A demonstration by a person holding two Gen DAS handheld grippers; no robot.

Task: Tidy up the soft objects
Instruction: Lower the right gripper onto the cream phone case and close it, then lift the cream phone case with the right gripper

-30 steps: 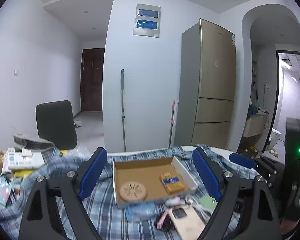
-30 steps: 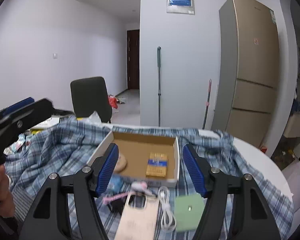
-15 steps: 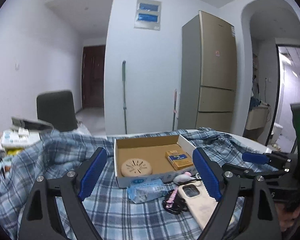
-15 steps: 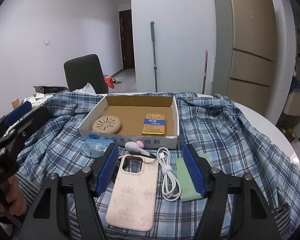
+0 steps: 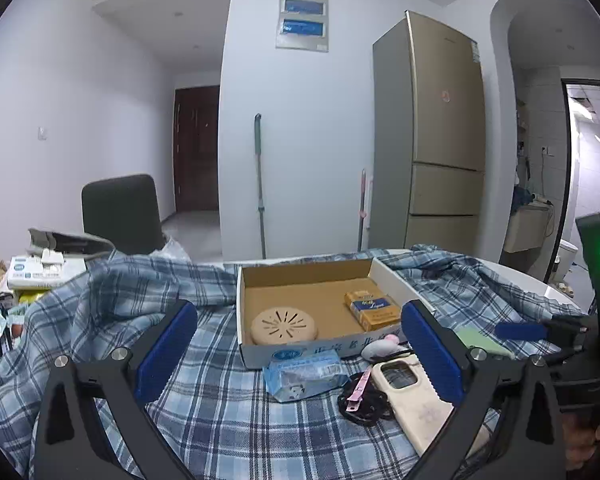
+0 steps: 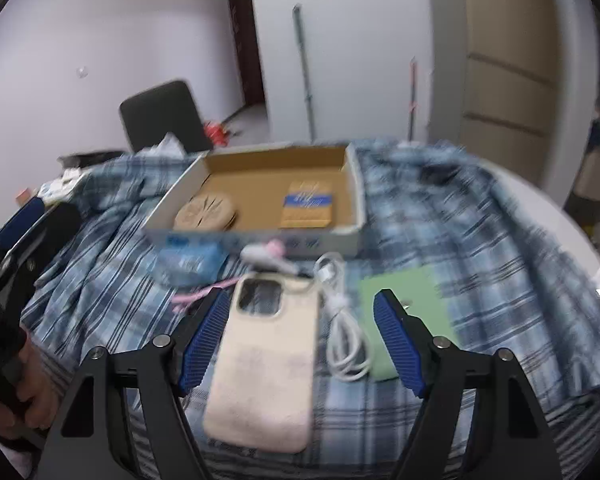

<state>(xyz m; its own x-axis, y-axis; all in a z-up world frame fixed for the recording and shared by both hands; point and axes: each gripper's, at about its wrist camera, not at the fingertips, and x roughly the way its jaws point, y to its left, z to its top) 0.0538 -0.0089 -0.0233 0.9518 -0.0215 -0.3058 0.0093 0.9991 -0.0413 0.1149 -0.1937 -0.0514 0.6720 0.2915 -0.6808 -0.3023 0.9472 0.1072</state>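
Surface: blue plaid cloth (image 5: 228, 408) spread over a round table in a pale-walled room, with a gold fridge (image 5: 440, 128) and a dark chair (image 5: 120, 212) at the far side.
Box: open cardboard tray (image 6: 352, 184) at the middle of the cloth; a round tan disc (image 6: 206, 212) and a yellow packet (image 6: 308, 204) already lie inside it.
Loose things: on the near side of the box lie a blue tissue pack (image 5: 304, 372), a small grey and pink toy (image 6: 260, 252), a pink strap (image 5: 358, 390), a cream phone case (image 6: 266, 360), a coiled white cable (image 6: 340, 320) and a green pad (image 6: 404, 312).
Step in hand: by my reading, the approach to the first pick; nothing is lifted yet.
Left gripper (image 5: 296, 356): jaws have just been opening and stand very wide; the tissue pack sits between them on the cloth, untouched.
Right gripper (image 6: 300, 340): jaws have just been opening to a middling gap; the phone case and cable lie between them, and no pad presses on either.
Next move: probably lower each gripper around one soft item, close gently, then carry it to the box.
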